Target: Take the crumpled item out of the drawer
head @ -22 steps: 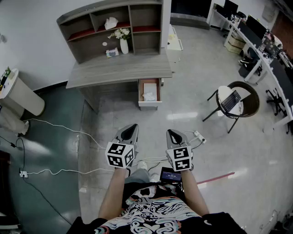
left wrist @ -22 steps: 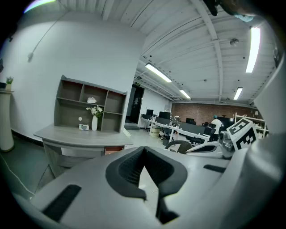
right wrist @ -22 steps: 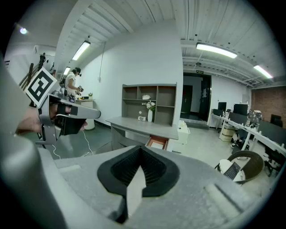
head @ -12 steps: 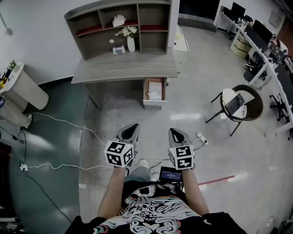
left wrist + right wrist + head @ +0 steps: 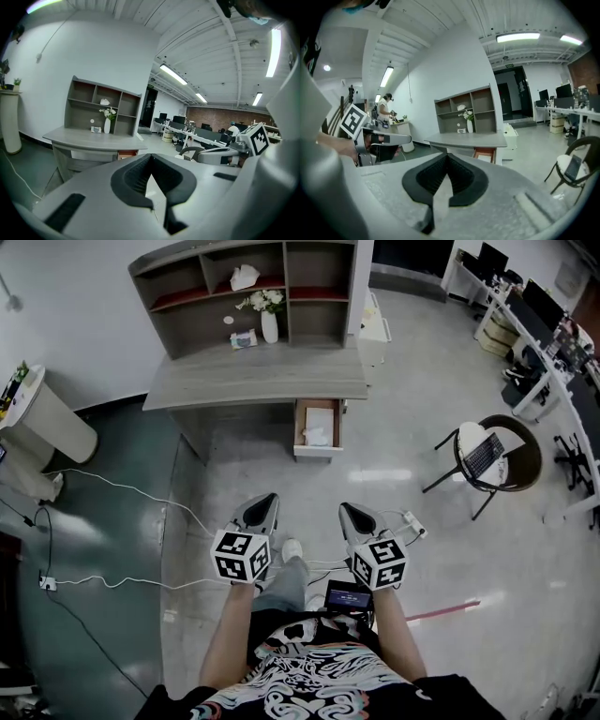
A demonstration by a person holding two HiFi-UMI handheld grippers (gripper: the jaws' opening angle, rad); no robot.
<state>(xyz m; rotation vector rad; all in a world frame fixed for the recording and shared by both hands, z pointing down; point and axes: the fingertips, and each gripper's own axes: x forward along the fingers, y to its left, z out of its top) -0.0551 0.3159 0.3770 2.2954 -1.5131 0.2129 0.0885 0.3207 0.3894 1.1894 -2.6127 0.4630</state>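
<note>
The grey desk (image 5: 253, 381) has one small drawer (image 5: 317, 427) pulled open under its right end. A crumpled white item (image 5: 317, 437) lies in the drawer's front half, with a flat white sheet behind it. Both grippers hang over the floor, well short of the desk. My left gripper (image 5: 265, 501) is shut and holds nothing. My right gripper (image 5: 345, 510) is shut and empty too. In the left gripper view the left gripper (image 5: 151, 157) points at the desk and the drawer (image 5: 126, 153). The right gripper (image 5: 446, 156) in its own view faces the drawer (image 5: 485, 154).
A shelf unit (image 5: 253, 292) on the desk holds a vase (image 5: 269, 326) and a tissue. White cables (image 5: 122, 493) cross the floor on the left, near a white cylinder (image 5: 42, 423). A chair with a laptop (image 5: 483, 451) stands to the right, and a power strip (image 5: 410, 521) lies by the right gripper.
The desk and drawer have shifted a little up and right in the head view. A leg and shoe have come forward between the grippers. Both grippers stay shut.
</note>
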